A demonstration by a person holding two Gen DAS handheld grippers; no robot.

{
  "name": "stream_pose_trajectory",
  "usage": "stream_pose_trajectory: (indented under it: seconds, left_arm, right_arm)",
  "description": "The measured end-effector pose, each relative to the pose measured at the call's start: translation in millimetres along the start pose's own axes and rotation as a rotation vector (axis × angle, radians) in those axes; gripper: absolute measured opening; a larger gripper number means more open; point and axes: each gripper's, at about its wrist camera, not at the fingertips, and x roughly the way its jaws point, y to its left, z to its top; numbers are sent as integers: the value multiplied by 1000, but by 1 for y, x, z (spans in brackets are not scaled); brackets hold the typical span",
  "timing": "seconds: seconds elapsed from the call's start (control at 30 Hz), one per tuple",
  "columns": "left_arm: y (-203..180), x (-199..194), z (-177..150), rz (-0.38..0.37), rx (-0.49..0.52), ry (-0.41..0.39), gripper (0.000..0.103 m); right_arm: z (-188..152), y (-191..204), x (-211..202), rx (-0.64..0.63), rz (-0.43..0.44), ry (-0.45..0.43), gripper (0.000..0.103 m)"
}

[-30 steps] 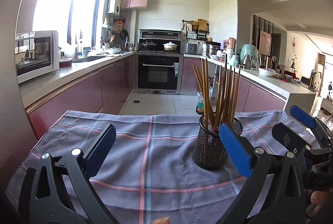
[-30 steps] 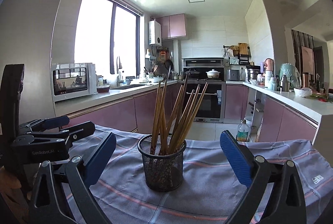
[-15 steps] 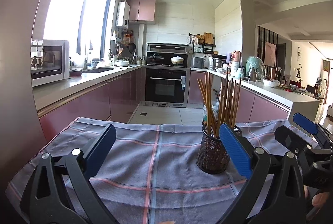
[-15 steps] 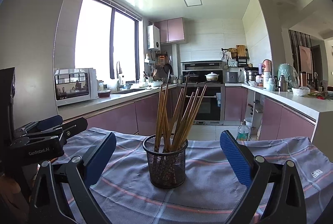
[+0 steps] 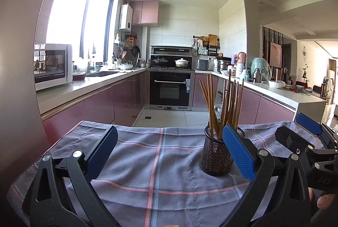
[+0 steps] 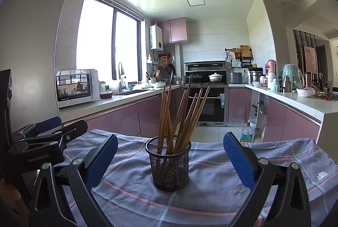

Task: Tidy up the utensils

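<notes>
A black mesh holder (image 6: 169, 164) stands upright on the checked cloth and holds several brown chopsticks (image 6: 181, 117). My right gripper (image 6: 170, 158) is open, pulled back from the holder, which sits centred between its blue pads with space on both sides. In the left wrist view the same holder (image 5: 215, 155) with its chopsticks (image 5: 226, 104) stands ahead to the right, partly behind the right pad. My left gripper (image 5: 169, 154) is open and holds nothing. The right gripper (image 5: 304, 136) shows at that view's right edge; the left gripper (image 6: 42, 138) shows at the right view's left edge.
A grey cloth (image 5: 152, 155) with pink and blue stripes covers the table. Beyond its far edge the floor drops away to a kitchen with pink cabinets, an oven (image 5: 171, 89), a microwave (image 5: 52, 66) on the left counter and a crowded counter (image 6: 295, 96) on the right.
Both cameras have tilted upward and drawn back a little, so the holder sits lower and smaller in both views. Both grippers stayed open; the holder and chopsticks have not moved.
</notes>
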Motion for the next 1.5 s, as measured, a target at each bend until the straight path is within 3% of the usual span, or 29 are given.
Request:
stream_pose_trajectory:
  seconds: [1.5]
  left_arm:
    - [0,-2,1,0,-4,5,98]
  right_arm:
    - [2,-4,-1,6,2,1,97]
